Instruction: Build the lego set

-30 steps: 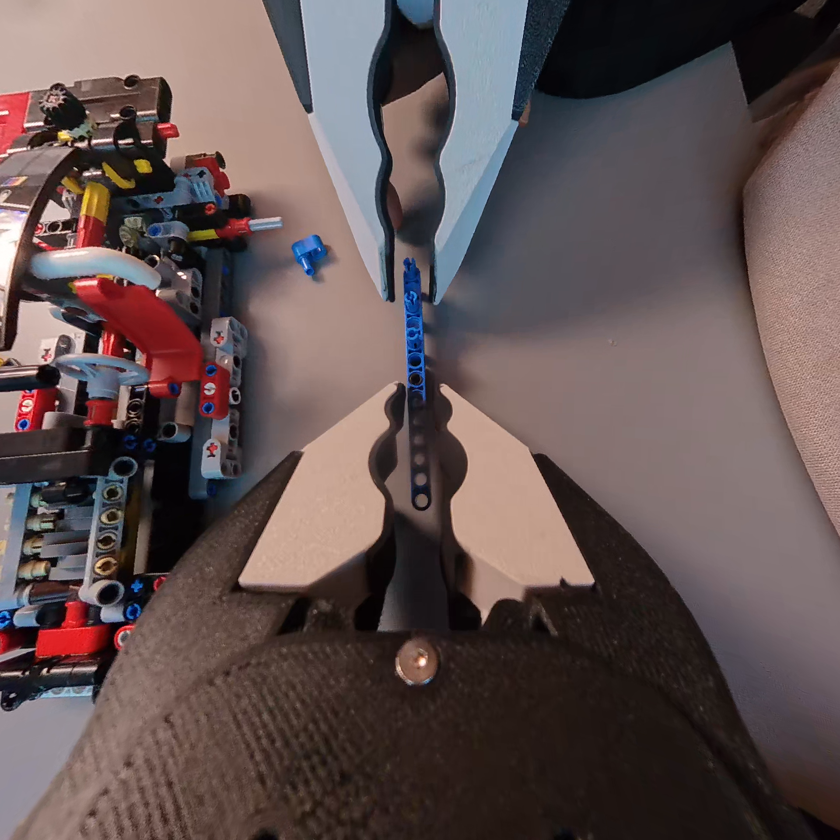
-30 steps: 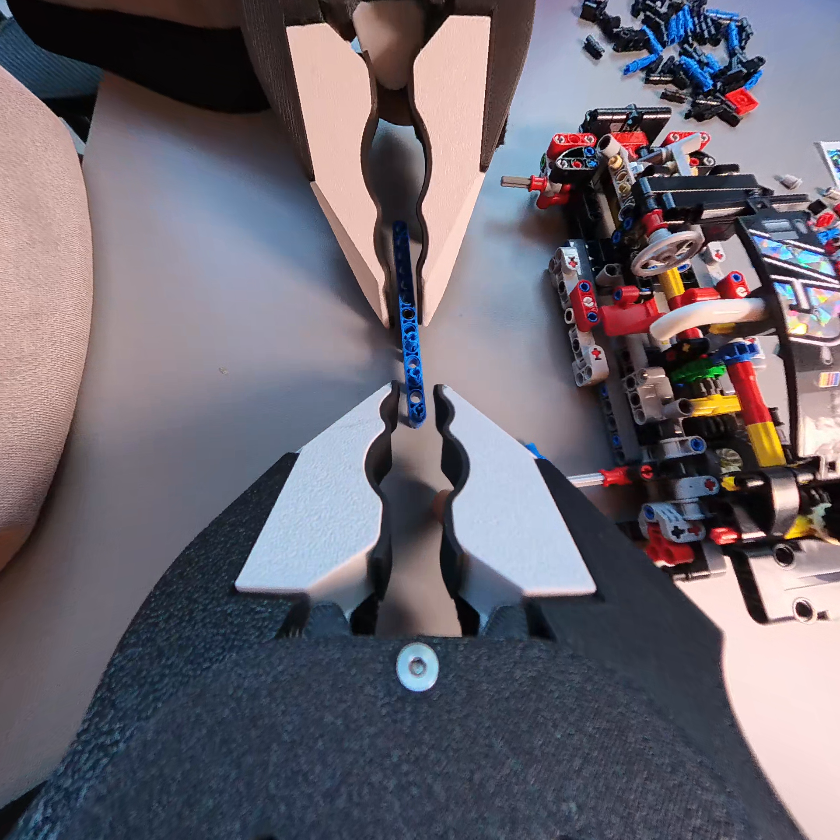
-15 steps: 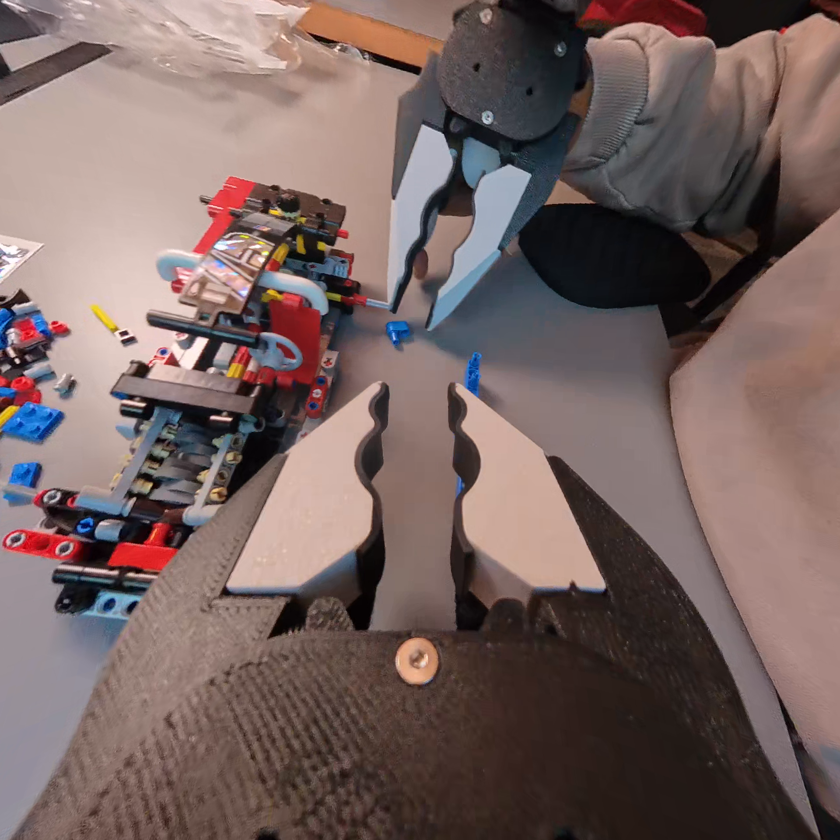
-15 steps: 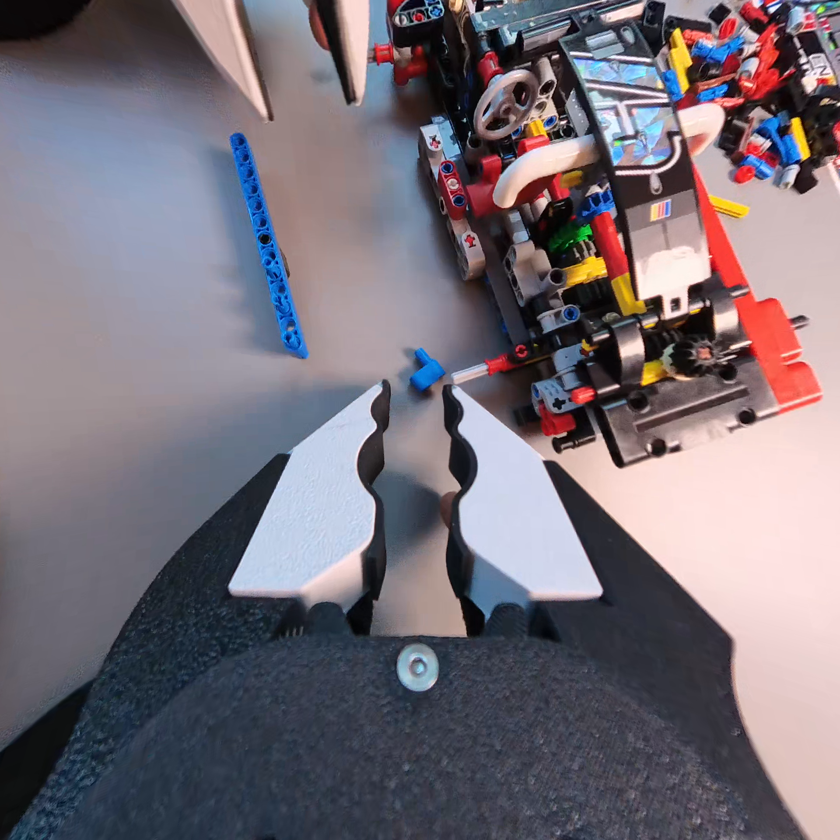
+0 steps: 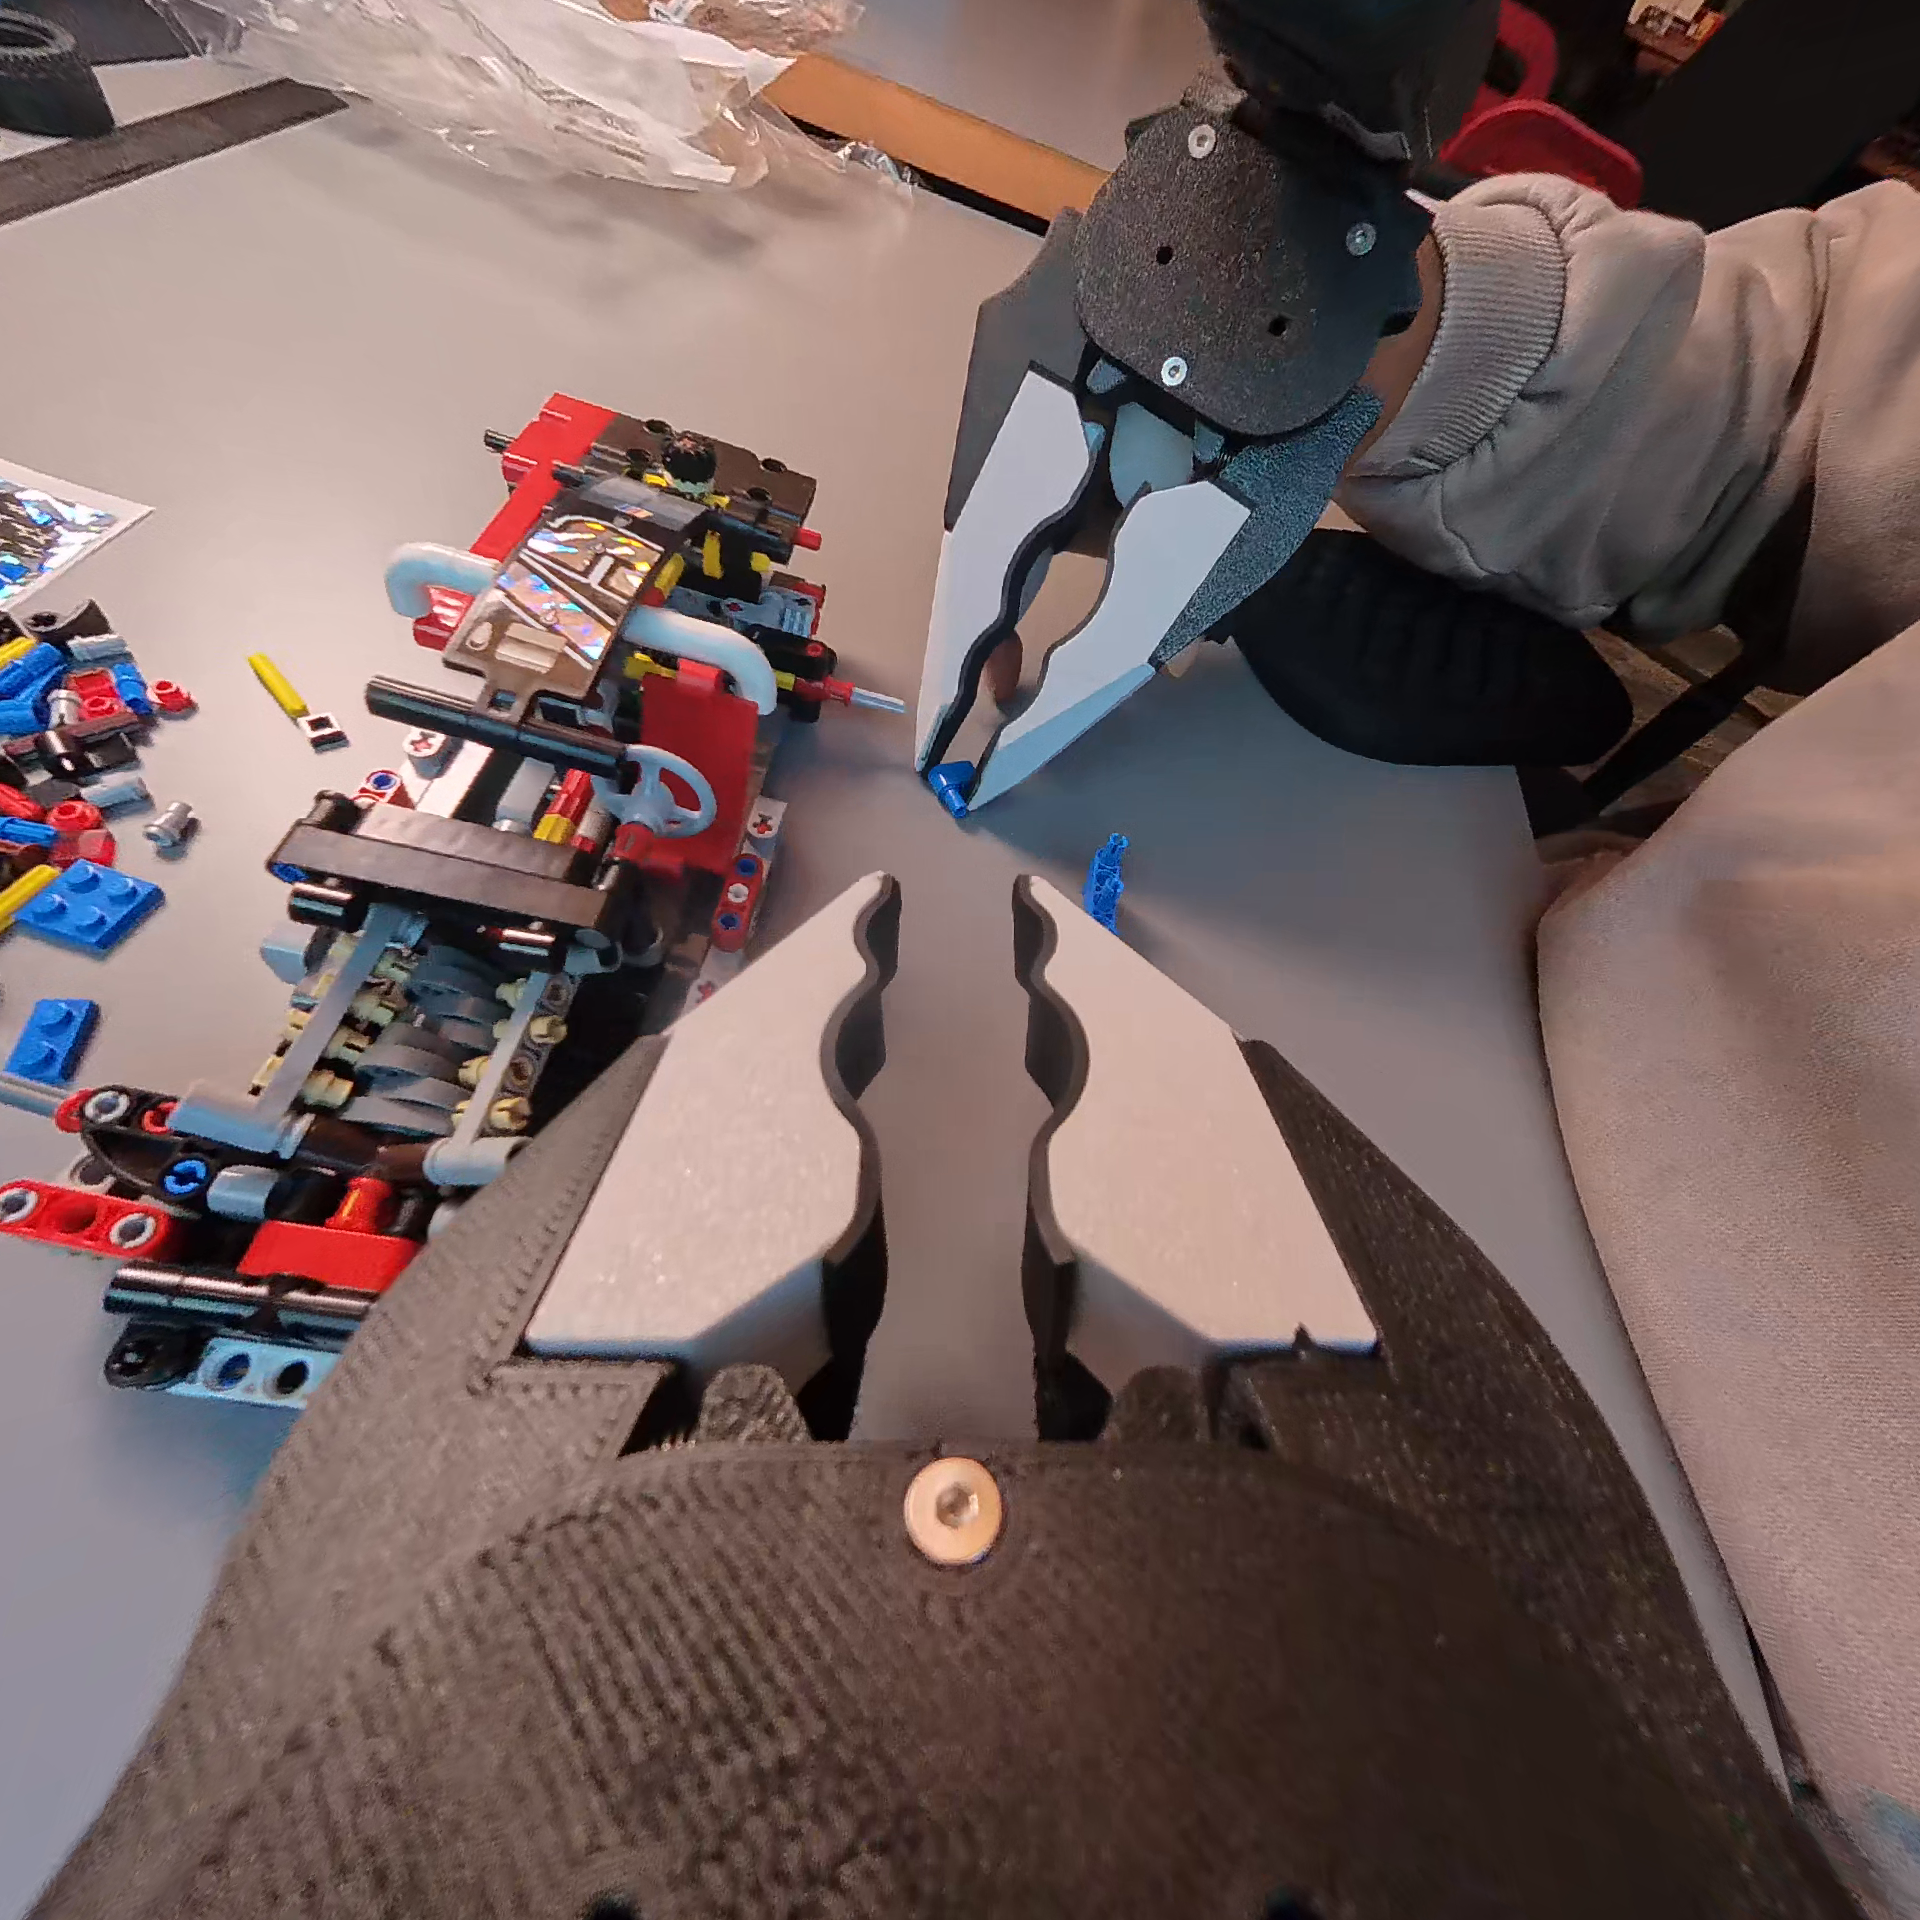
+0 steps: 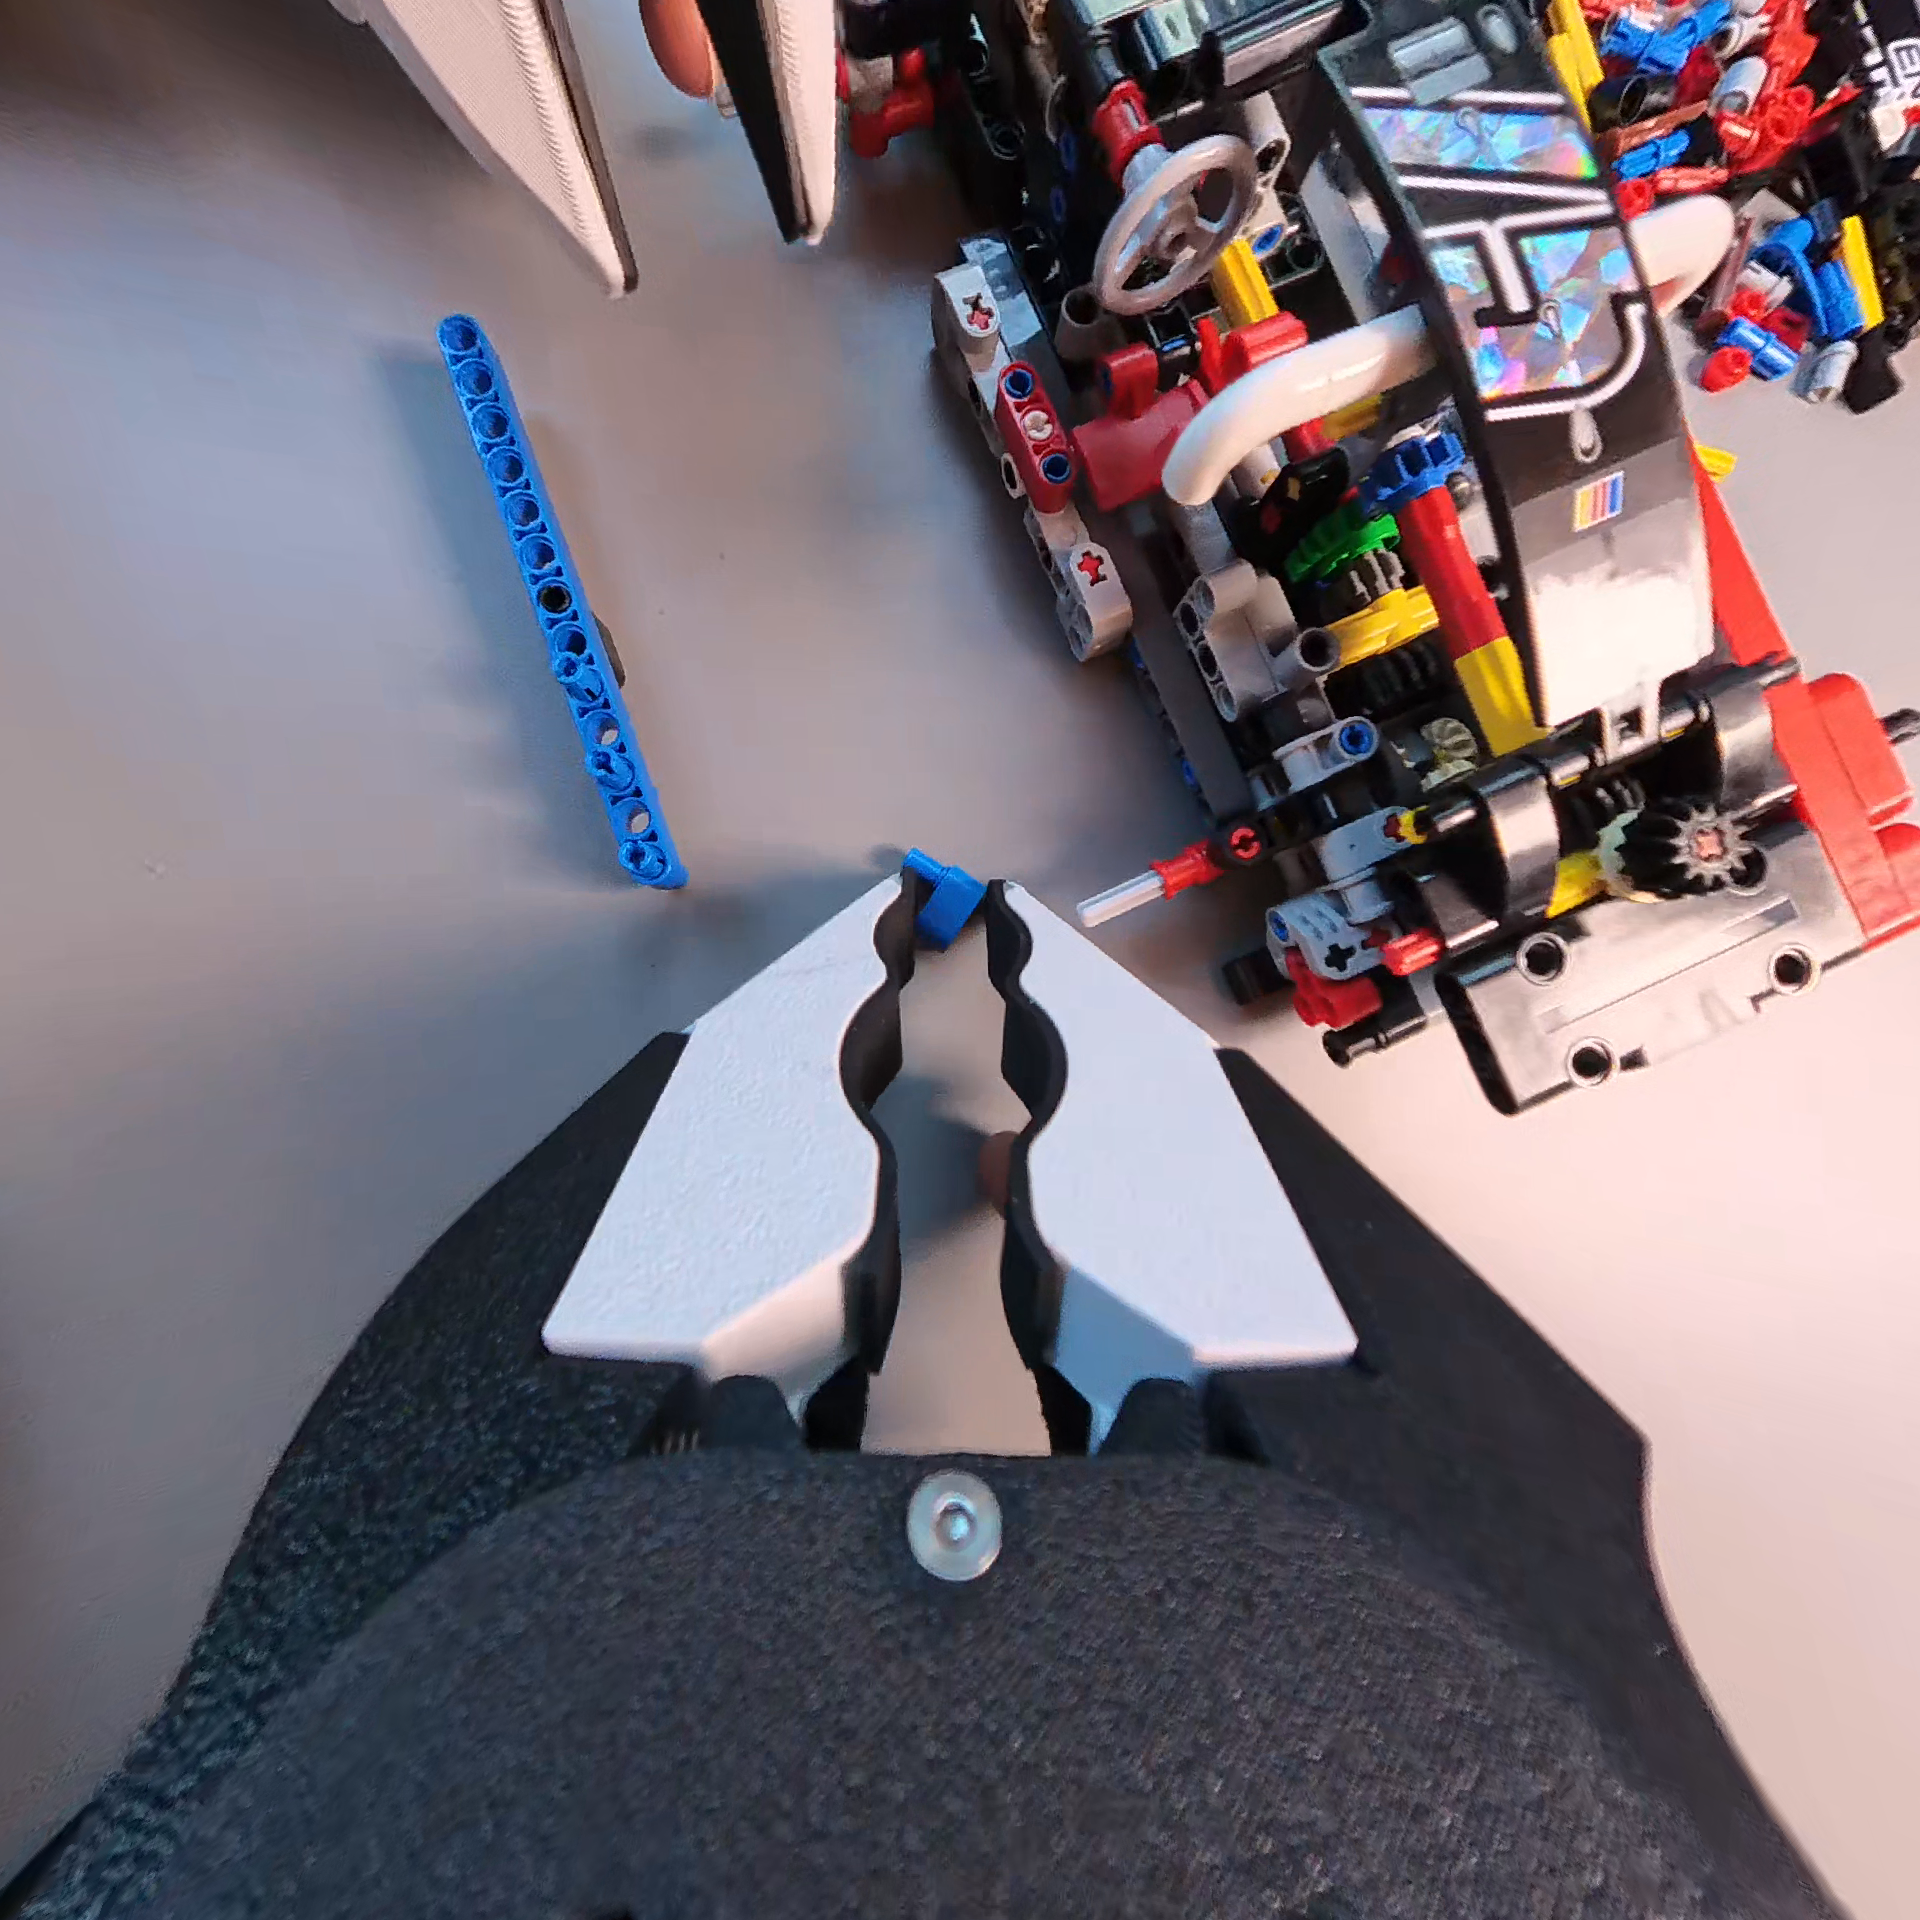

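One small blue peg [image 6: 940, 902], pinched at our right tongs' [image 6: 943, 896] tips.
We judged it light, hard, slippery; left tongs [image 5: 954, 891] gaped empty; long blue beam [image 6: 556, 603] lay loose beside.

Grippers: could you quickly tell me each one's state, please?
Left gripper: open, empty.
Right gripper: shut on small blue connector at its tips.

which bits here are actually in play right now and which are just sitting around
In play:
- small blue connector, between the right gripper fingertips
- long blue beam, flat on the table beside it
- part-built car model
- left gripper, open and empty

Lying about:
- loose brick pile
- clear plastic bags
- shiny sticker sheet
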A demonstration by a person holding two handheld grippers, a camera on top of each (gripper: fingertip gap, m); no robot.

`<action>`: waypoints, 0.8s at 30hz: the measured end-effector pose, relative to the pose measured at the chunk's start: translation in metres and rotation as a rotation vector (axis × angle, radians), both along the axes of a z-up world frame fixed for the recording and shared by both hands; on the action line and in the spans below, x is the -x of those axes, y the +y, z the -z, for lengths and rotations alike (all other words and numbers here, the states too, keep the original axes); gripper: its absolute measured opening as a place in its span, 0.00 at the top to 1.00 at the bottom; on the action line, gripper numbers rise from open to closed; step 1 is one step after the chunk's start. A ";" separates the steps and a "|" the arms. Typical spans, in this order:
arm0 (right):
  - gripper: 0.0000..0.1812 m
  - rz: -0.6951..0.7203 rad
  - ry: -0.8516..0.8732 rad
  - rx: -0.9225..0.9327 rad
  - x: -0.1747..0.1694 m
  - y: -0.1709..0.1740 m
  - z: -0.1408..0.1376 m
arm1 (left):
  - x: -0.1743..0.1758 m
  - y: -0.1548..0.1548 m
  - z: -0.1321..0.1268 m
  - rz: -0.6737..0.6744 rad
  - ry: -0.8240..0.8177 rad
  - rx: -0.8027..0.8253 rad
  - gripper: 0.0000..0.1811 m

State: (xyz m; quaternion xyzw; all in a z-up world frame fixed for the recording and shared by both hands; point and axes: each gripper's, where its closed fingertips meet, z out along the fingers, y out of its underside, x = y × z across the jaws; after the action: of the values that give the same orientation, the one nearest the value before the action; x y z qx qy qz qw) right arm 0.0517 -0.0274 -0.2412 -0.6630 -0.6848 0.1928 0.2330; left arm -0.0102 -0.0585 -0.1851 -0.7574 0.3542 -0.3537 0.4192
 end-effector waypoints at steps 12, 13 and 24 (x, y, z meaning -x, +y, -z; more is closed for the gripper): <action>0.95 -0.311 0.333 -0.615 0.041 -0.033 -0.083 | -0.029 -0.008 -0.026 0.007 -0.291 0.134 0.91; 0.95 -0.323 0.330 -0.646 0.042 -0.034 -0.083 | -0.028 -0.008 -0.025 0.010 -0.291 0.137 0.92; 0.94 -0.370 0.382 -0.630 0.041 -0.048 -0.091 | -0.032 -0.019 -0.035 0.091 -0.264 0.029 0.98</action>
State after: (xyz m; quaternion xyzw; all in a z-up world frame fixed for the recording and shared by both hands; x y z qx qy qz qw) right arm 0.0105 -0.0750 -0.1497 -0.3774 -0.7623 0.1322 0.5090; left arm 0.0220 -0.0774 -0.1501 -0.6932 0.3248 -0.4741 0.4349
